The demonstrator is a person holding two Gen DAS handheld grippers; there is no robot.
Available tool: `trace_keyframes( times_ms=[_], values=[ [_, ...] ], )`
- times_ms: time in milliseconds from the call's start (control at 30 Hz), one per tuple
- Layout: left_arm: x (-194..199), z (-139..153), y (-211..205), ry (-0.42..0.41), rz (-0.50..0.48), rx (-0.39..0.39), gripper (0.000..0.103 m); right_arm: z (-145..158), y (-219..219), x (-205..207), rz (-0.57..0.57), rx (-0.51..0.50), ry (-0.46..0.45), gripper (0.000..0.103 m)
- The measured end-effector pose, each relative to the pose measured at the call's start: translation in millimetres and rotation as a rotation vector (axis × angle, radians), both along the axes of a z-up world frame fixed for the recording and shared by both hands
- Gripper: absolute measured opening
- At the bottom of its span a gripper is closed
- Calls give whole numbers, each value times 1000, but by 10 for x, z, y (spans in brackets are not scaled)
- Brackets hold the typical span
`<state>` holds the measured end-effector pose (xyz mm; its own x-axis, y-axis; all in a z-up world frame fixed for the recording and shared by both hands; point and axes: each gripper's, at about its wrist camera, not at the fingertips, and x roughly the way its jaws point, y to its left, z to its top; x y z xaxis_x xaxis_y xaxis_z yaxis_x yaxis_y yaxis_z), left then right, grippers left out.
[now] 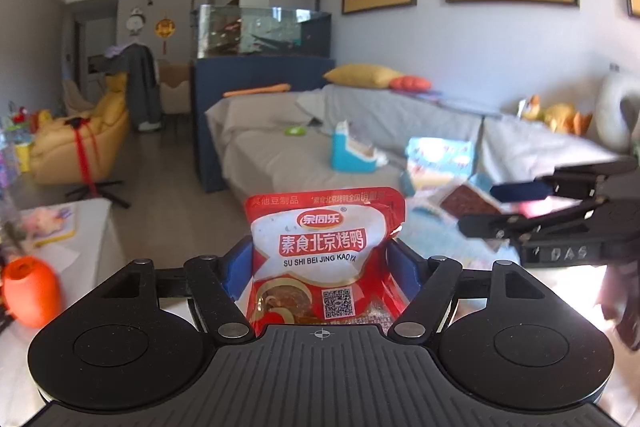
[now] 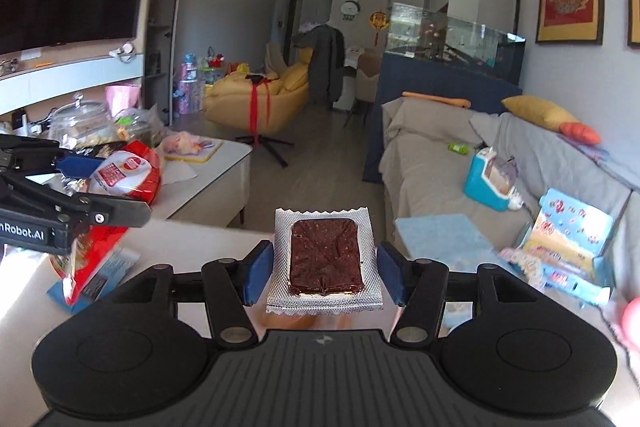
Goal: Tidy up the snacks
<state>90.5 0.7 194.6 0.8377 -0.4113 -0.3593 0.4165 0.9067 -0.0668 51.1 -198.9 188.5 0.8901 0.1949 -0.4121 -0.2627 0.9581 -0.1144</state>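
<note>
My left gripper is shut on a red and white snack packet with Chinese print, held upright in the air. My right gripper is shut on a clear silver-edged packet of dark brown snack, held up above the white table. In the left wrist view the right gripper shows at the right with the brown packet. In the right wrist view the left gripper shows at the left with the red packet.
A white table lies below with a red snack bag on a blue box. A grey sofa at the right holds a blue carton and a picture box. An orange vase stands at the left.
</note>
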Motion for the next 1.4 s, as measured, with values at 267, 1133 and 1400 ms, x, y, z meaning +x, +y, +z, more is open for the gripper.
trace_keyframes(
  times_ms=[267,1133,1400],
  values=[
    [1183,-301,-109,225,-90,-260,86,141,-97,924,-5,11,112,66],
    [11,-1054,1871,234,425,-142,81,-685,454,1053,57,-6,318,74],
    [-236,-1352,2652,278,657,-195,81,-986,1546,972,247,171,439,74]
  ],
)
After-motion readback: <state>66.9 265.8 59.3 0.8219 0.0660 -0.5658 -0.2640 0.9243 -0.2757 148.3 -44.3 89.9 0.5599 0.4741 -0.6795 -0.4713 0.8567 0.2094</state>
